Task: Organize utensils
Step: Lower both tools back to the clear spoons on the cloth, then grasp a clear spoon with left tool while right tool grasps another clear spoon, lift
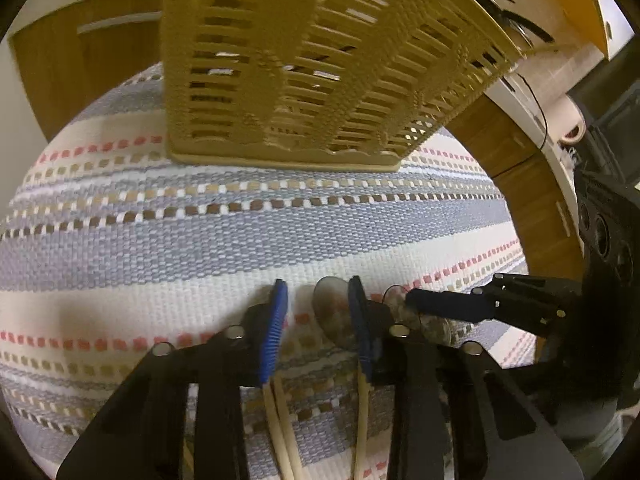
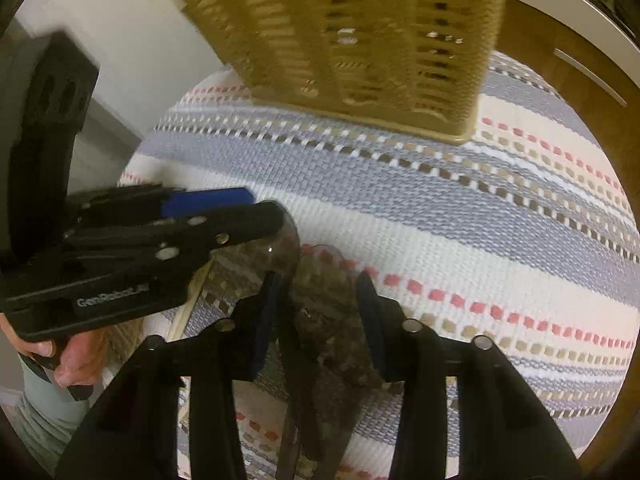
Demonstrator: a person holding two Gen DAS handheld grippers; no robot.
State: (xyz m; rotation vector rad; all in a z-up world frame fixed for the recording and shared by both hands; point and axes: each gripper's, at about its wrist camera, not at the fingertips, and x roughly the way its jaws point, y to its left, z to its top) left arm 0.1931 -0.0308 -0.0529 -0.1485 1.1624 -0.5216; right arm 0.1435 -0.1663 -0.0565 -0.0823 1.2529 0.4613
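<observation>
A tan slotted utensil basket (image 1: pixel 304 64) stands on the striped woven mat (image 1: pixel 200 240); it also shows in the right wrist view (image 2: pixel 368 44). Clear smoky plastic spoons with pale handles lie on the mat. My left gripper (image 1: pixel 320 304) is open, fingers on either side of the pale handles (image 1: pixel 280 420), with one spoon bowl (image 1: pixel 332 316) by its right finger. My right gripper (image 2: pixel 320 300) is open around a spoon bowl (image 2: pixel 328 292), touching neither pad clearly. The left gripper (image 2: pixel 224 208) reaches in from the left over another spoon bowl (image 2: pixel 276 256).
Wooden cabinet fronts (image 1: pixel 60 60) lie behind the mat. A white counter edge with a black cable (image 1: pixel 532 108) curves at right. A hand (image 2: pixel 76 356) holds the left gripper's handle.
</observation>
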